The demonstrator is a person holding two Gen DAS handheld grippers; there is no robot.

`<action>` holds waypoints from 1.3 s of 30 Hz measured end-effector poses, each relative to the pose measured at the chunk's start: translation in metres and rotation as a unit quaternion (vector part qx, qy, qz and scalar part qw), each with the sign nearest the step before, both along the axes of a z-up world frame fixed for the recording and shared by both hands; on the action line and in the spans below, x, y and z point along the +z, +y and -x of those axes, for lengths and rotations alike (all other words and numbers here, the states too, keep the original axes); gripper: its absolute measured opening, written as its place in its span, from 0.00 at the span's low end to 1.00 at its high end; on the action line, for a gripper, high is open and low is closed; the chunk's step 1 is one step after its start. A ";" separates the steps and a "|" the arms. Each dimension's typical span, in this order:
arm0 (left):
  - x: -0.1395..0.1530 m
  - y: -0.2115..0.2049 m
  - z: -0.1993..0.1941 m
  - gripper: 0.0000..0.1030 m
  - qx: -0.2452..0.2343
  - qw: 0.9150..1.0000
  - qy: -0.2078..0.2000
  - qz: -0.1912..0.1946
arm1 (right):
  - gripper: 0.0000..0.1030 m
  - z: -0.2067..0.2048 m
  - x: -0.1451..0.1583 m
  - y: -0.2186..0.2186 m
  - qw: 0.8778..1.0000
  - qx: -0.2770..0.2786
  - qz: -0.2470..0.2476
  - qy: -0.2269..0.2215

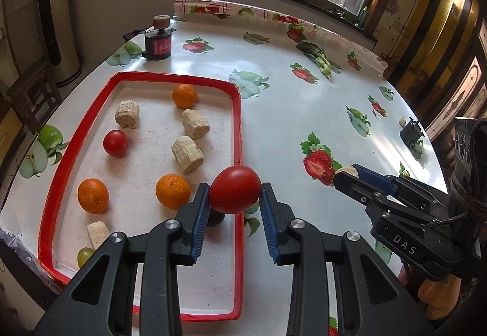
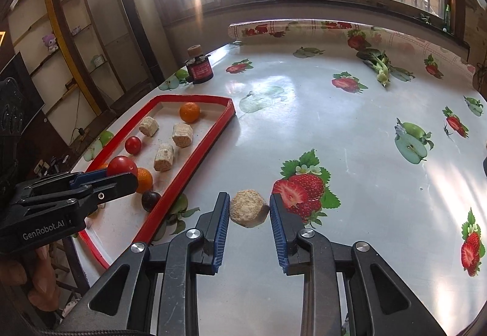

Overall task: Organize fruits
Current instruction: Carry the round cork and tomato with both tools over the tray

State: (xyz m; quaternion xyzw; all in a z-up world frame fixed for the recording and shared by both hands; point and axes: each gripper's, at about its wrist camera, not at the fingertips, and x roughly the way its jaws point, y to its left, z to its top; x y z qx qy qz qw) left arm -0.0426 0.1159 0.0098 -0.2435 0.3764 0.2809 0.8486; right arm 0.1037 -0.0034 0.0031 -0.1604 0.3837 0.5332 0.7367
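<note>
The left tongs are gripping a red tomato between their blue pads, holding it over the near right rim of the red-edged tray. The right tongs are clamping a beige corn-cob chunk above the table, just right of the tray. The left wrist view is showing the tray's contents most fully: three oranges, a small tomato, three more cob chunks, another cob piece and a green grape at the near left corner. The dark grape is lying in plain sight only in the right wrist view; in the left view it is sitting mostly hidden behind the held tomato. A black cylinder with red label is standing beyond the tray's far end, and a leafy green vegetable is lying far across the table. A small black device is appearing only in the left view, near the table's right edge.
</note>
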 end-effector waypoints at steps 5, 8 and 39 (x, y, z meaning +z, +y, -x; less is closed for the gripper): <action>-0.001 0.009 0.013 0.29 0.012 1.000 -0.003 0.003 | 0.27 0.015 0.003 0.012 1.000 0.017 0.000 -0.005; -0.003 0.015 0.021 0.29 0.019 1.000 -0.003 0.007 | 0.27 0.022 0.005 0.020 1.000 0.026 0.001 -0.007; -0.020 0.095 0.009 0.29 0.057 0.998 0.006 0.036 | 0.27 0.031 -0.010 0.142 0.997 0.074 0.019 -0.007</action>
